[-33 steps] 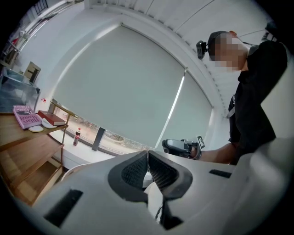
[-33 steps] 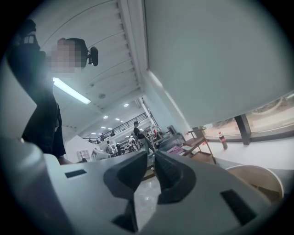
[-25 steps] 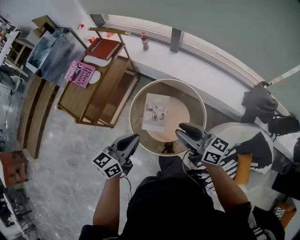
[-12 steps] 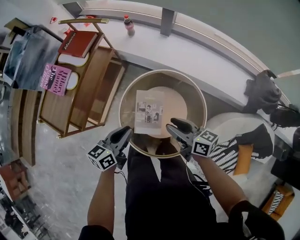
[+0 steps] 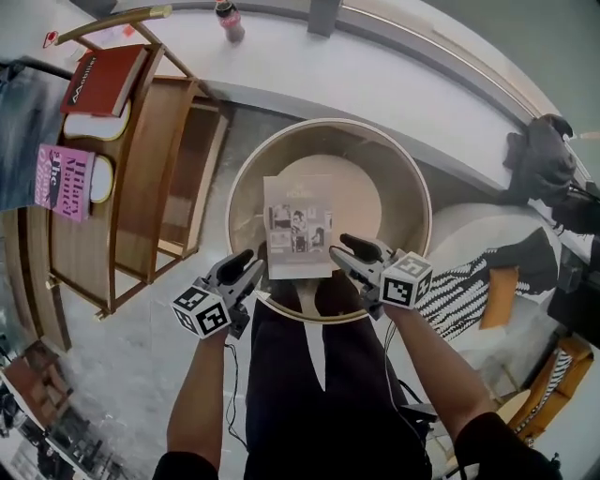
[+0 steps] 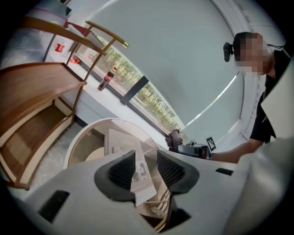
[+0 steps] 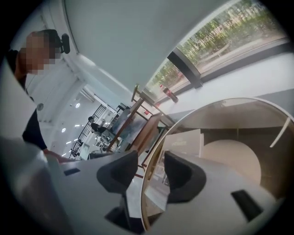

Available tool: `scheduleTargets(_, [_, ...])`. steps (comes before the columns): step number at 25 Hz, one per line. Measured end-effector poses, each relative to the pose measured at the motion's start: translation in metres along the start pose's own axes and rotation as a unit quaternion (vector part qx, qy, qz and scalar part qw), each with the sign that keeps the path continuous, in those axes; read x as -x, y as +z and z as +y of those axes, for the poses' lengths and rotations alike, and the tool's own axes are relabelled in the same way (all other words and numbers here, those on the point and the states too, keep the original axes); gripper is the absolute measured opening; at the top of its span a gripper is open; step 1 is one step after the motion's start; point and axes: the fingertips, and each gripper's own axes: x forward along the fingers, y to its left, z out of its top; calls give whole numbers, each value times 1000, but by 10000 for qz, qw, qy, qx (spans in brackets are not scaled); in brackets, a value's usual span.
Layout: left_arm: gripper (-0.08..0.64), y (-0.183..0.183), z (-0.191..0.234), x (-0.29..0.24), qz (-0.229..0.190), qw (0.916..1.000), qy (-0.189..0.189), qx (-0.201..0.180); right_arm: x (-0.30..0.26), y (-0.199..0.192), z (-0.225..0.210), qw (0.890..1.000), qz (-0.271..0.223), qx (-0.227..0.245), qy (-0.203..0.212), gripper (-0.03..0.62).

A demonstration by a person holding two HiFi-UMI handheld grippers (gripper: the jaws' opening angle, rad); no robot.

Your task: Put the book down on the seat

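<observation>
A grey tiled floor runs up to a long white ledge [image 5: 394, 80] under a window, and a person stands over a big round seat [image 5: 412, 178] with a high rim.

The left gripper [image 5: 246, 270] is just at the near rim. Its jaws are opening. The near corner of the book [image 5: 298, 228] sits in the gap between them, but the pads do not press on it. The right gripper [image 5: 349, 253] is at the same rim, close to the book's other near corner. Its jaws are opening too, and wider. Only the thin rim of the seat shows in its gap – it holds nothing.

The book lies in the seat right in front of both grippers, cover up, between the two of them.

Out past the left gripper stands a wooden shelf [image 5: 141, 187]. A red book [image 5: 103, 80] and a pink book [image 5: 64, 178] lie on top of it. Far ahead, on the ledge, stands a small bottle [image 5: 228, 19]. Out past the right gripper is a round white stool [image 5: 464, 234] with a striped cloth [image 5: 469, 291] on it, and farther off a black bag [image 5: 542, 159] on the ledge.
</observation>
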Motion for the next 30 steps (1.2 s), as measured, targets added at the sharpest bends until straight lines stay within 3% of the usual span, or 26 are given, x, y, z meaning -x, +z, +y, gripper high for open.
scheduleTargets(6, [155,-28,30,-25,304,9995,-15,126,-9,-41,-37,9988,397,-71,-262,164])
scheduleTargets(15, [207,-62,73,-46,582,9969,448,288,-31,-91,-79,9936,698,-519,-726,193])
scheduleTargets(22, [207,-83,83,-55,967,9927,643,335,-40,-100,-89,9903,911,-466,-938,193])
scheduleTargets(30, [207,-87,81,-68,1149,9912,586,280,-49,-102,-90,9892,1049,-419,-930,192])
